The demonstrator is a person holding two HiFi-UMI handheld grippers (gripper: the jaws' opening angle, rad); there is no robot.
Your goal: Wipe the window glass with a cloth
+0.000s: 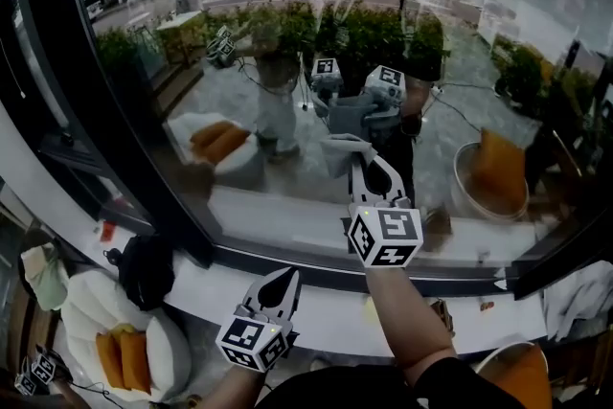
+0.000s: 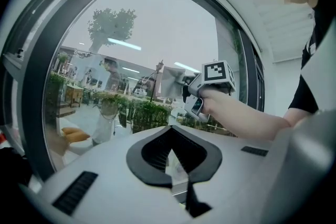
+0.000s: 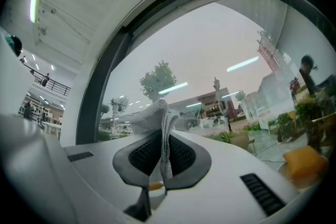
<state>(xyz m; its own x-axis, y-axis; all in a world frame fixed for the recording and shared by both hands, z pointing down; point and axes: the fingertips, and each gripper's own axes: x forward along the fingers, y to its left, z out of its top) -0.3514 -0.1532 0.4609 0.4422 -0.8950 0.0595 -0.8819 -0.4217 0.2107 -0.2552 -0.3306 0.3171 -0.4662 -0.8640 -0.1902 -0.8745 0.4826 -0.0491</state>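
Note:
The big window glass [image 1: 287, 34] fills the upper head view and shows a faint reflection of the person. My right gripper [image 1: 364, 160] is raised against the pane, shut on a grey cloth [image 1: 345, 148] whose bunched end lies at the glass. In the right gripper view the cloth [image 3: 157, 118] stands up between the jaws before the glass [image 3: 210, 44]. My left gripper [image 1: 289, 277] hangs lower, over the sill, shut with nothing in it. The left gripper view shows its jaws [image 2: 169, 136] together, and the right gripper [image 2: 185, 91] with the cloth [image 2: 170, 81] at the glass [image 2: 131, 34].
A thick dark frame post [image 1: 105, 110] runs down the left side and a white sill [image 1: 287, 225] lies under the pane. Below it are a black bag [image 1: 146, 268], a white chair with orange cushions [image 1: 124, 350] and another orange-cushioned seat [image 1: 522, 378].

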